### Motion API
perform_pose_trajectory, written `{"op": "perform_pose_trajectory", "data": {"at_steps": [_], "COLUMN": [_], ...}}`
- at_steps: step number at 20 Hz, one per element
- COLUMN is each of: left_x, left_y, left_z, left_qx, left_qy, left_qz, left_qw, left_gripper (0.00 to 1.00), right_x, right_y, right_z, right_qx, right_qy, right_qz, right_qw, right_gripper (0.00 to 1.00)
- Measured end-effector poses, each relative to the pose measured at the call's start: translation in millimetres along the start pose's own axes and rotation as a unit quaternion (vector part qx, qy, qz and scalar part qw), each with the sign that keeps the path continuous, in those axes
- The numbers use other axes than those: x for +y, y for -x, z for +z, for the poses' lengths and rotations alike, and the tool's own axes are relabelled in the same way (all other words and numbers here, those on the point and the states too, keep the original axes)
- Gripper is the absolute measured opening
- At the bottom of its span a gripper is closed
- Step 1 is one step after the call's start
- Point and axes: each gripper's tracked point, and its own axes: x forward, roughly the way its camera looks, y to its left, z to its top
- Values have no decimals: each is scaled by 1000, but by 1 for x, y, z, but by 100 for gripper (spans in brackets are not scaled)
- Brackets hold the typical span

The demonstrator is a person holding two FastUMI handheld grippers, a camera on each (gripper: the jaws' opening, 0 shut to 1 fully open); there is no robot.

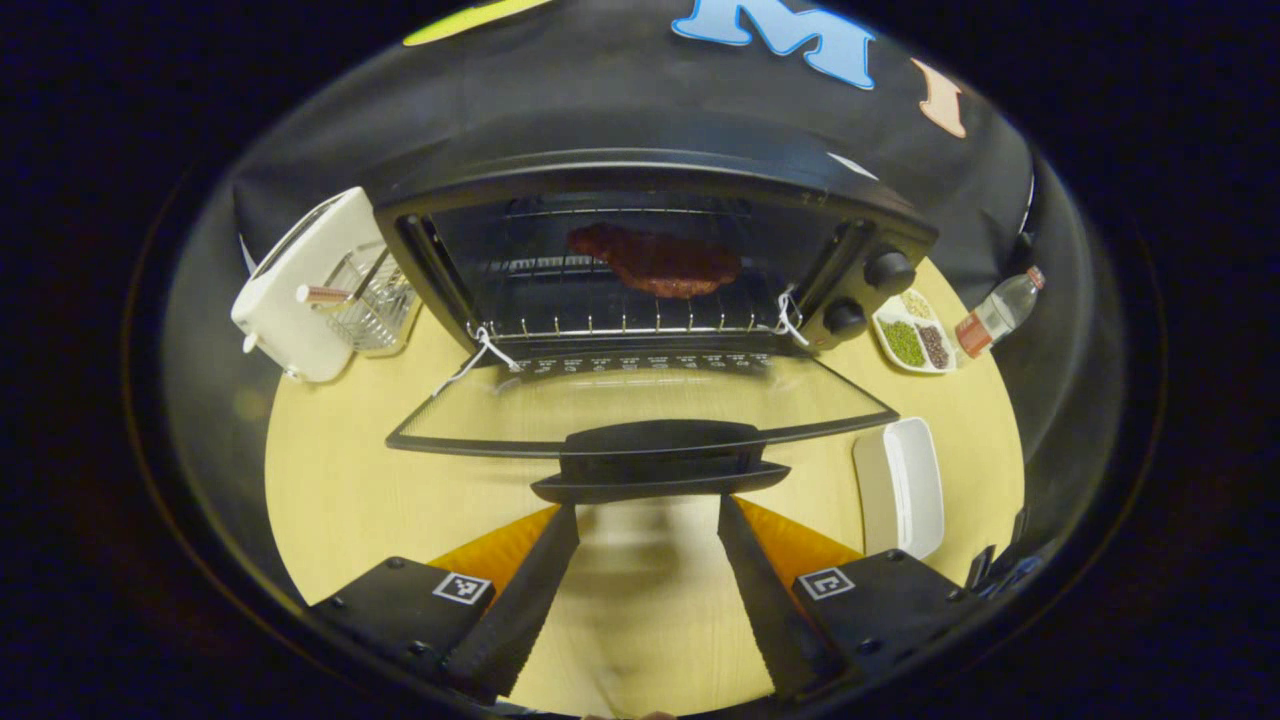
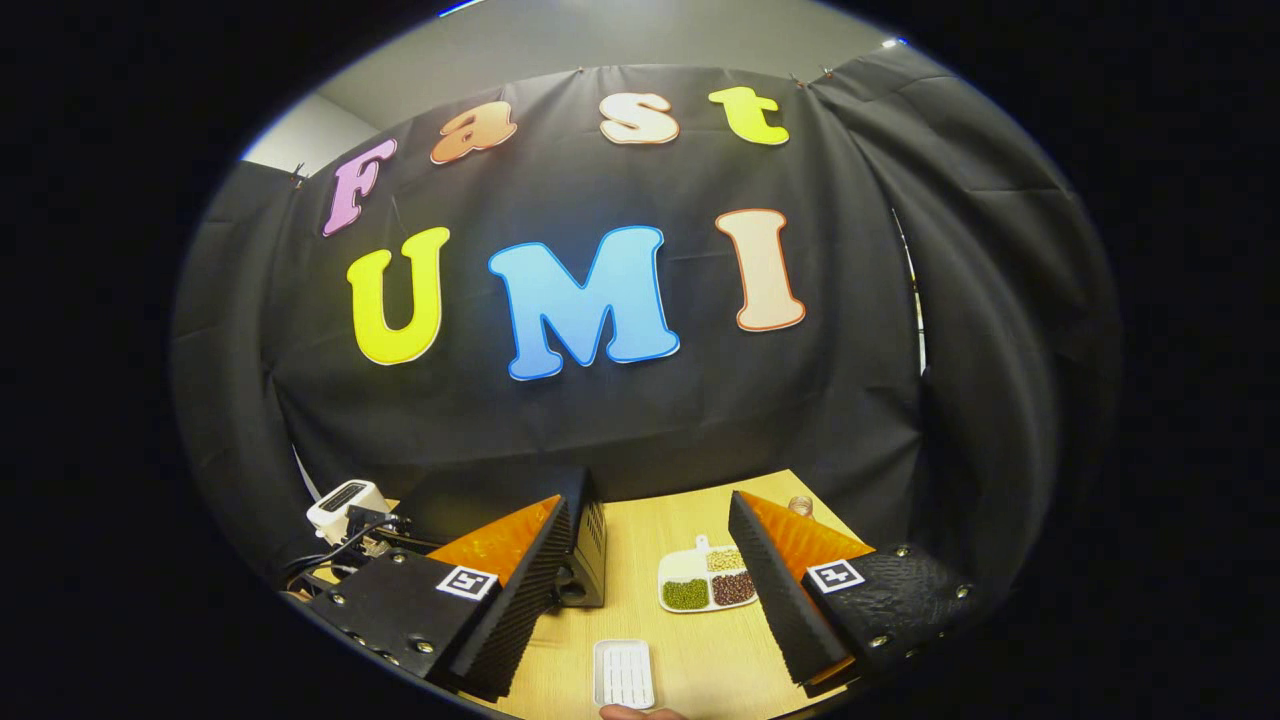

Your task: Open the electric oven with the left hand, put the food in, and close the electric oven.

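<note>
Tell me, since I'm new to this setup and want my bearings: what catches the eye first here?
The black oven stands wide open at the table's middle, its glass door folded down flat and a dark red slab of meat lying on the rack inside. The left gripper is open just short of the door handle. A white toaster stands left of the oven, and an empty white tray lies to the right.

text: none legible | oven (image 1: 650,250) dial markings: too small

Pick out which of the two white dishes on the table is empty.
The plain rectangular dish right of the open oven door is empty. The divided dish beside the oven's knobs holds green, brown and pale grains.
</note>
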Motion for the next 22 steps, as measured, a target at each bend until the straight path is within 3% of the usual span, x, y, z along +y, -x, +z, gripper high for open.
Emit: {"op": "perform_pose_trajectory", "data": {"at_steps": [1,2,16,19,22], "left_x": [0,0,-5,-11,-20], "left_y": [2,4,19,30,69], "left_z": [3,5,37,53,88], "left_qx": [-4,-9,-58,-98,-190], "left_qy": [0,0,-2,-4,-28], "left_qz": [0,-1,-6,-10,-14], "left_qw": [1000,1000,998,995,981], "left_gripper": [95,95,96,99,95], "right_x": [0,1,-7,-8,-9], "right_y": [1,1,11,13,11], "right_z": [-1,-1,-2,1,14], "right_qx": [0,1,3,-3,-19], "right_qy": [-1,-4,-23,-16,-3], "right_qz": [0,0,-12,-8,-4], "right_qw": [1000,1000,1000,1000,1000], "right_gripper": [89,97,97,97,96]}}
